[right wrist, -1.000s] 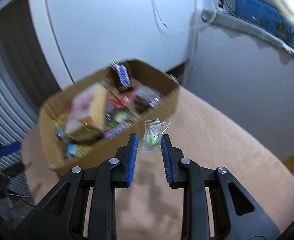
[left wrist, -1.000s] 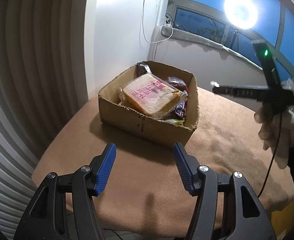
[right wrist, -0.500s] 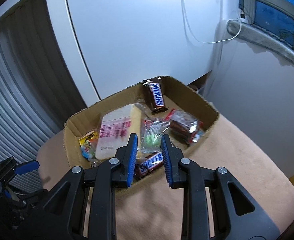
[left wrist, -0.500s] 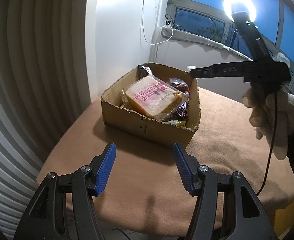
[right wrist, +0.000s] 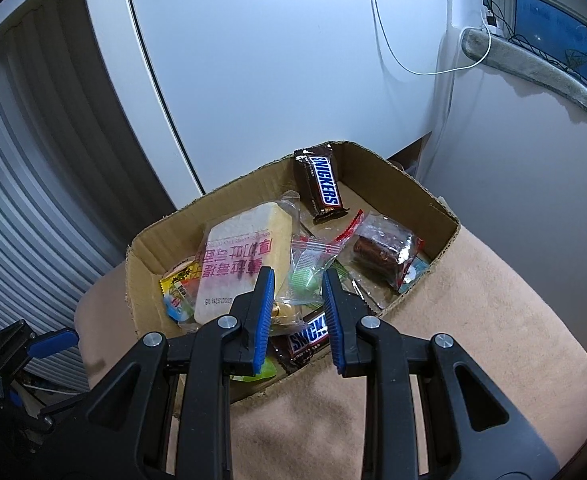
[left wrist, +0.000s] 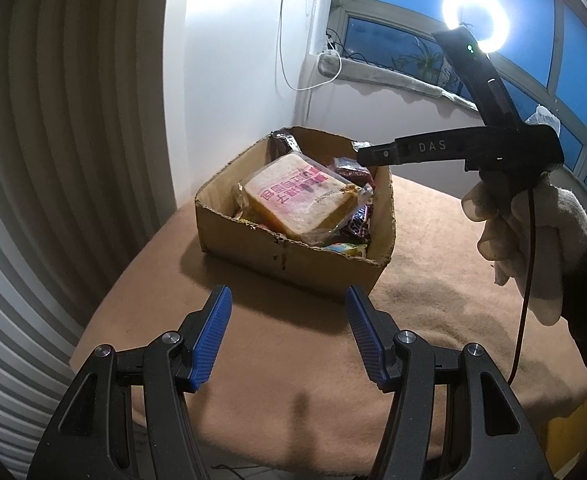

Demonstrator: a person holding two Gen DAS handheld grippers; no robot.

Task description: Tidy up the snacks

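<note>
A cardboard box sits on a tan blanket and holds a wrapped bread slab, Snickers bars and other snacks. My right gripper hovers over the box's near part, shut on a small clear packet with a green sweet. In the left wrist view the right gripper reaches in from the right over the box, held by a gloved hand. My left gripper stands open with nothing in it, over the blanket in front of the box.
The blanket-covered table drops off at its left and near edges. A white wall panel stands just behind the box and a ribbed shutter to the left. A ring light glares by the window.
The right gripper has carried the green packet leftward from beside the box to above its contents. The left gripper has stayed where it was, still open.
</note>
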